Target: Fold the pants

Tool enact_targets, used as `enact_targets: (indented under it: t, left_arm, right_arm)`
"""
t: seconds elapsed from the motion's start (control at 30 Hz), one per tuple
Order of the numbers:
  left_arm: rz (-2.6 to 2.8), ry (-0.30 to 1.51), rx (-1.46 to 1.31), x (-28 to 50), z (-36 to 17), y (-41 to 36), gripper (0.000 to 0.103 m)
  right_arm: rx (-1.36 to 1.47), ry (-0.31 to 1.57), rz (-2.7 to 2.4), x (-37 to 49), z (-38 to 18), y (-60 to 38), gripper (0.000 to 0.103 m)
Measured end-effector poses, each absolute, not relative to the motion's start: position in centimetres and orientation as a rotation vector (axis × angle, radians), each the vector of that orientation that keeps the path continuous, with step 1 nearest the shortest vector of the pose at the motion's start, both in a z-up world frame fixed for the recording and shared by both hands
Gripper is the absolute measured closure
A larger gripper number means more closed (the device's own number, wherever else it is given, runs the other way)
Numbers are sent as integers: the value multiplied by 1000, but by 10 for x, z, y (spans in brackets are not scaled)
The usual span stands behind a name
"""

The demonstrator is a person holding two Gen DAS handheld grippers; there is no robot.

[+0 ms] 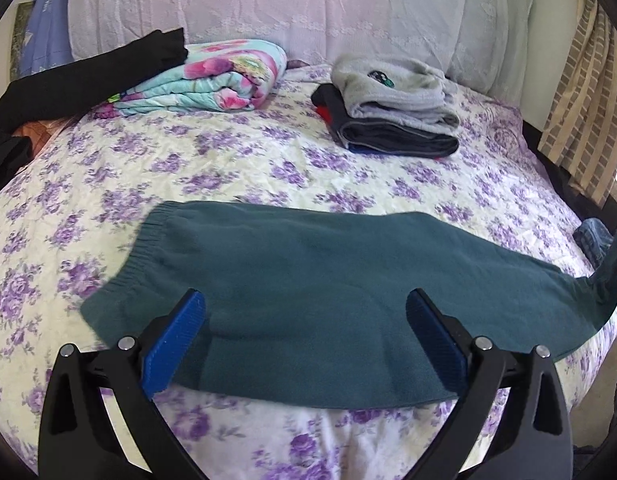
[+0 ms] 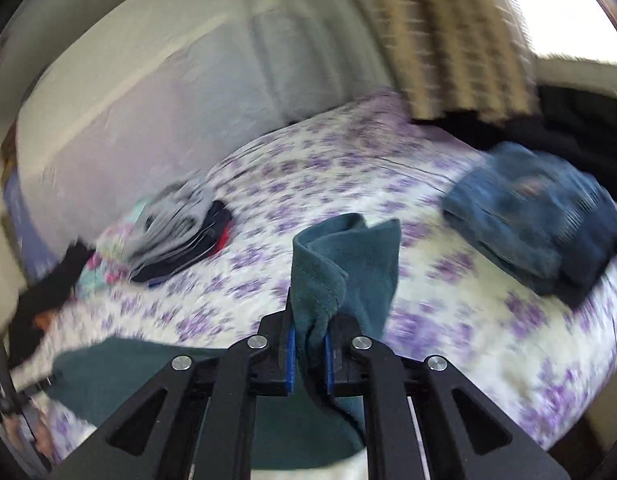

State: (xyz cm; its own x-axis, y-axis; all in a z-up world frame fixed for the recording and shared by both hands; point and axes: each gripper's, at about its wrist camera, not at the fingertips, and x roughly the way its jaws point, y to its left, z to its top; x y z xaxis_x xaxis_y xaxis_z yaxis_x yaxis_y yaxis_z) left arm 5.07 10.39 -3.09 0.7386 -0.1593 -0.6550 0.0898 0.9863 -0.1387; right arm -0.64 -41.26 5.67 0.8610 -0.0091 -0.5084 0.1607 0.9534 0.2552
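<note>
Teal sweatpants (image 1: pixel 308 300) lie flat across the near part of a bed with a purple-flowered bedspread (image 1: pixel 236 152), elastic waistband on the left of the picture, legs running off to the right. No box, basket or other container shows in either view. The left gripper (image 1: pixel 306 334) hovers over the sweatpants' near edge with its blue-padded jaws wide apart and nothing between them. Beyond the sweatpants, toward the headboard, sits a stack of folded clothes (image 1: pixel 392 116) topped by a grey garment; left of that stack lies a folded floral blanket (image 1: pixel 212 80) with a black garment (image 1: pixel 84 80) draped over its end. A pale lilac lace cover (image 1: pixel 308 12) runs behind them all.

Only the blurred right wrist view shows the right gripper (image 2: pixel 310 354), its jaws clamped on a bunched cuff end of the sweatpants, lifted off the bedspread. To the right of that cuff lie folded blue jeans (image 2: pixel 536 220), which the left wrist view barely catches at its edge.
</note>
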Motion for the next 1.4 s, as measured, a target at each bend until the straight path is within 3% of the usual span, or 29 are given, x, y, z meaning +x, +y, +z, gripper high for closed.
enact_targets:
  t: [0.17,0.37,0.6,0.73,0.83,0.87,0.9,0.93,1.2,1.4]
  left_arm:
    - [-93,687,-124,35,-21,135,4]
    - [-22,680,-189,18,-25,180,4]
    - [20,690,-273,9,-35,217,4]
    - [13,682,-281,9,-37,219,4]
    - [1,699,-272,10,-42,216,4]
    - [0,704,-268,11,-42,215,4]
    - [0,708,-262,12,-43,214,4]
    - [1,709,-261,13,-43,214,4]
    - [-101,697,-249,13,-31,191,4]
    - [-384,676,-112,27,-8,96,4]
  right_arm:
    - [8,623,111,32,60,-311,92]
    - [-224,761,317,53,13,-197,93]
    - [-274,735,371,51,26,-160,92]
    - [-323,820,397,62,2,-138,92]
    - [-403,871,403,59,-15,-129,79]
    - [-428,855,403,54,-13,-127,70]
    - [-441,850,421,49,-8,-127,49]
    - [-428,848,447,45,-4,-128,42]
    - [5,827,560,46,59,-202,42]
    - [446,917,468,67,38,-286,42]
